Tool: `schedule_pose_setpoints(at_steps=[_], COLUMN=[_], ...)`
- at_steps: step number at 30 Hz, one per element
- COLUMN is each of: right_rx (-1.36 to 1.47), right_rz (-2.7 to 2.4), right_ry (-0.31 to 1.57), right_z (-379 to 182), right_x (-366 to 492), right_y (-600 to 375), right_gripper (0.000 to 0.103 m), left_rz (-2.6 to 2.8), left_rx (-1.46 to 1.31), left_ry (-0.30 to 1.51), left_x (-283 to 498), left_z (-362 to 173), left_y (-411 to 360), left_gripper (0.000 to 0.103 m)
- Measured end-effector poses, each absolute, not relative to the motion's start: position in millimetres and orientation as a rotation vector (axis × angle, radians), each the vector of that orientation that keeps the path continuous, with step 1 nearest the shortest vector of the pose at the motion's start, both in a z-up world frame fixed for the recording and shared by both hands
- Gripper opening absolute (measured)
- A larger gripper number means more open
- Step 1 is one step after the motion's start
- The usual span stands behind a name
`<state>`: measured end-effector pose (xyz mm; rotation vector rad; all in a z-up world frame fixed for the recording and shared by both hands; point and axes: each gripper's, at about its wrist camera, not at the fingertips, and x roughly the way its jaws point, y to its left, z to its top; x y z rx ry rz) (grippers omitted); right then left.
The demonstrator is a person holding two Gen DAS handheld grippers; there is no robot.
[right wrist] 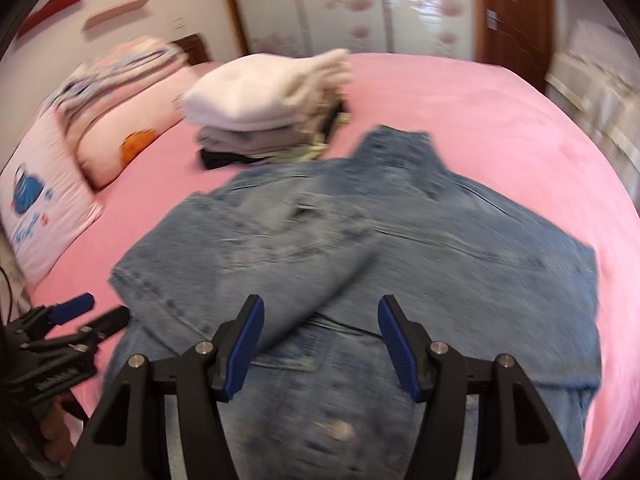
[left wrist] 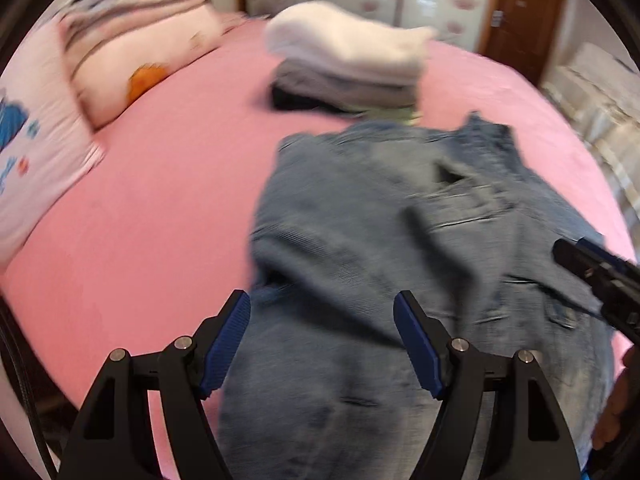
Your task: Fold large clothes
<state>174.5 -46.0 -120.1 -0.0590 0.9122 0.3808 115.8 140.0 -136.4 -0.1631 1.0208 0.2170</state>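
A blue denim jacket (left wrist: 400,220) (right wrist: 360,248) lies on the pink bed (left wrist: 160,208) (right wrist: 500,120), collar at the far end and one sleeve folded across its body. Hovering over the jacket's near left part, my left gripper (left wrist: 320,300) is open and its blue pads (left wrist: 228,344) hold nothing. My right gripper (right wrist: 320,304) is also open, above the jacket's near middle, with no cloth between its pads. In the left wrist view the right gripper (left wrist: 592,268) shows at the right edge. In the right wrist view the left gripper (right wrist: 92,312) shows at the lower left.
A stack of folded clothes (left wrist: 352,64) (right wrist: 264,108), white on top, sits just beyond the jacket. Pillows (left wrist: 120,64) (right wrist: 120,128) lie at the bed's left. A wardrobe (right wrist: 352,4) and a brown door (left wrist: 520,20) stand behind. Both views are motion-blurred.
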Motion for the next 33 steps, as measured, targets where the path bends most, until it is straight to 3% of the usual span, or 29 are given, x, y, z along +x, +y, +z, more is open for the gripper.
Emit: schedule_pose_setpoints(at_steps=[5, 15, 16, 17, 18, 23, 30, 33], right_rx=[-0.22, -0.552, -0.552, -0.557, -0.55, -0.424, -0.154, -0.041], right_rz=[0.437, 0.263, 0.243, 0.235, 0.237, 0.308, 0.424, 0.353], right_ry=[0.917, 1.033, 1.025, 1.03, 1.031, 0.937, 0.613, 0.53], right_z=[-130.1, -205.7, -204.1, -201.8, -199.2, -135.7, -8.2, -1.0], right_x=[184.0, 204.6, 204.6, 205.6, 206.0, 209.9, 224.6, 232.8], right_y=[17.0, 66.7, 64.9, 63.8, 62.4, 51.6, 4.0, -41.3], right_gripper=[0.06, 0.057, 0.037, 0.011, 0.01, 0.007, 0.006, 0.007], left_rz=[0.3, 0.293, 0.289, 0.285, 0.282, 0.269, 0.275, 0.272], left_rx=[-0.23, -0.318, -0.318, -0.318, -0.318, -0.316, -0.314, -0.31], left_ry=[1.086, 1.112, 1.113, 1.114, 1.117, 1.125, 1.112, 1.109], left_x=[115.8, 111.4, 110.9, 111.4, 111.9, 117.0, 133.2, 142.2], left_z=[-164.8, -185.1, -185.8, -187.0, -188.0, -191.6, -190.7, -190.5], left_y=[173.1, 202.1, 202.3, 202.1, 201.7, 199.5, 192.9, 186.4], left_gripper=[0.073, 0.073, 0.073, 0.073, 0.073, 0.073, 0.073, 0.073])
